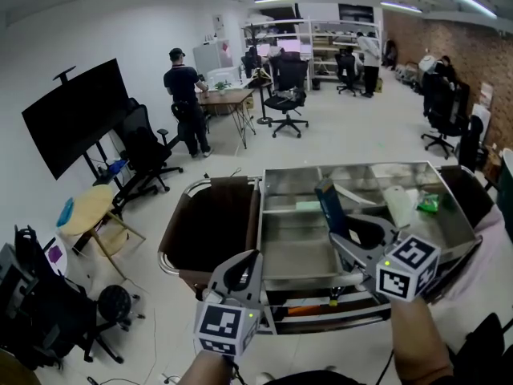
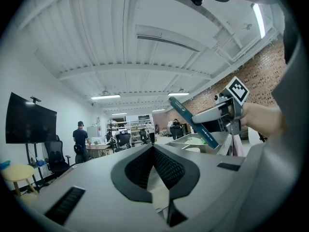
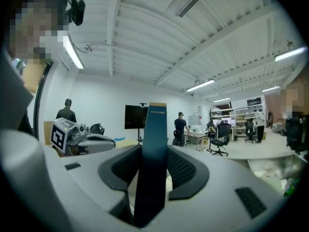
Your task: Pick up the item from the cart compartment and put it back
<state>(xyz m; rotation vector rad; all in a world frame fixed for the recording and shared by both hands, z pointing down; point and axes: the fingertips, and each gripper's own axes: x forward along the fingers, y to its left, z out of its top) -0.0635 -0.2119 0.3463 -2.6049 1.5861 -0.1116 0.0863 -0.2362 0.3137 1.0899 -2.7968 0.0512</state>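
My left tongs (image 1: 247,257), closest to me, sit pinched together and empty at the near edge of the shiny steel cart (image 1: 353,169). My right tongs (image 1: 343,235) clamp the lower end of the slim dark-blue cardboard box (image 1: 329,203). Its long axis tilts upward above the middle compartment (image 1: 295,239), so lowering it falls to the right hand.

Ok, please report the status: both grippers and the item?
Left gripper shut, empty. Right gripper shut on blue box, over cart. No obstruction seen.

A slim dark-teal box (image 1: 329,207) is held tilted above the steel cart compartment (image 1: 298,251).
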